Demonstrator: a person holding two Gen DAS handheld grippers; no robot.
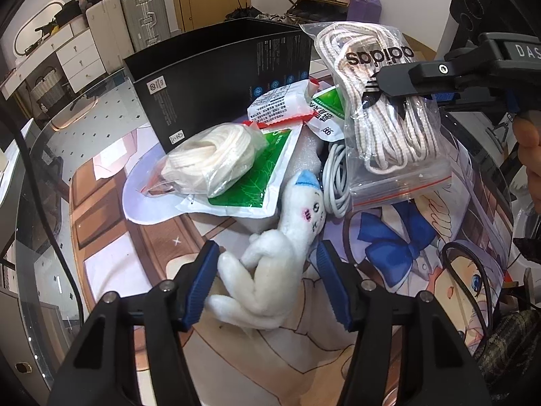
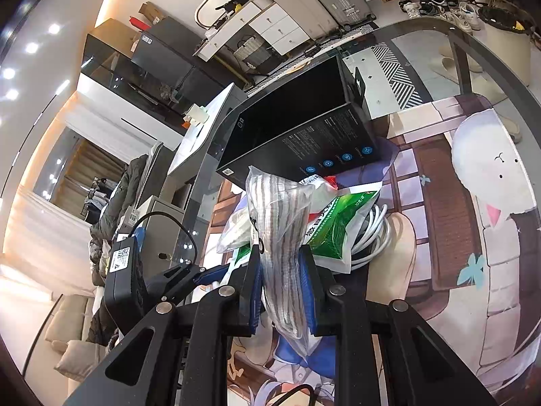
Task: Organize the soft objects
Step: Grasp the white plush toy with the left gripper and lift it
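Note:
A white plush toy with a blue cap lies on the printed mat. My left gripper straddles it and points down at it. The blue pads stand close on either side: the left one brushes a paw, while the right one leaves a narrow gap. At the upper right, my right gripper is shut on a clear zip bag of striped white laces and holds it above the pile. The right wrist view shows the bag pinched between the right gripper's pads.
A black box stands behind the pile. In front of it lie a bag of coiled white cord, green pouches, a white sachet and a grey cable coil. The glass table's rim curves at the left.

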